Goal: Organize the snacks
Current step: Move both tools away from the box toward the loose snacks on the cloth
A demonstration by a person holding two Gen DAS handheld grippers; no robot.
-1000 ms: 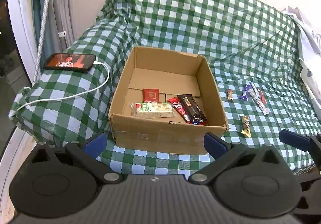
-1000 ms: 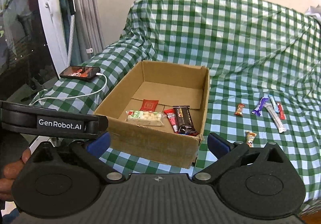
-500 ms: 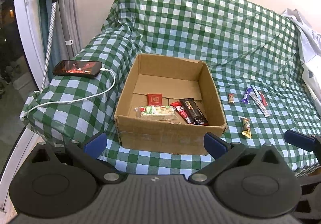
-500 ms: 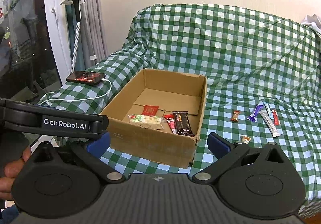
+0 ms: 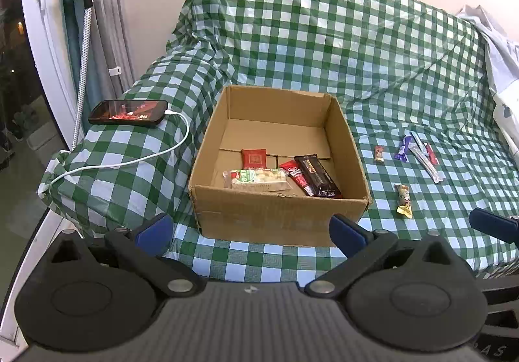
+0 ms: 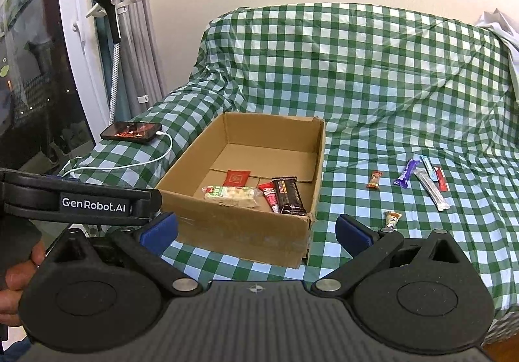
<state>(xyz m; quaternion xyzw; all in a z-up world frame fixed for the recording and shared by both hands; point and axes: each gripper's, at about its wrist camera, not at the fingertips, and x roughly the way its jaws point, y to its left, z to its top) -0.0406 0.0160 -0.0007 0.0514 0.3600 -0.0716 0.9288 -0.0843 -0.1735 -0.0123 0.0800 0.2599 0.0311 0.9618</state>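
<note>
An open cardboard box [image 5: 279, 216] [image 6: 240, 232] sits on the green checked cover. Inside lie a red packet [image 5: 254, 158], a pale nut bar [image 5: 256, 176], a red bar [image 5: 296, 175] and a dark bar [image 5: 318, 175]. To its right, several loose snacks rest on the cover: a small orange one [image 5: 378, 154] [image 6: 374, 179], a purple one [image 5: 404, 149] [image 6: 405, 173], a long clear stick [image 5: 425, 164] [image 6: 433, 188], a red stick [image 6: 440, 178] and a yellow-ended one [image 5: 403, 196] [image 6: 392, 219]. My left gripper [image 5: 248, 230] and right gripper [image 6: 256, 229] both stand open, empty, short of the box's near wall.
A phone [image 5: 128, 112] with a white charging cable [image 5: 129, 161] lies on the sofa arm left of the box. A stand with a braided pole [image 5: 85, 21] rises by the window at the left. White cloth [image 5: 499, 50] lies at the far right.
Both grippers have pulled back and risen, so the box and snacks look smaller and farther. Nothing was picked up or let go.
</note>
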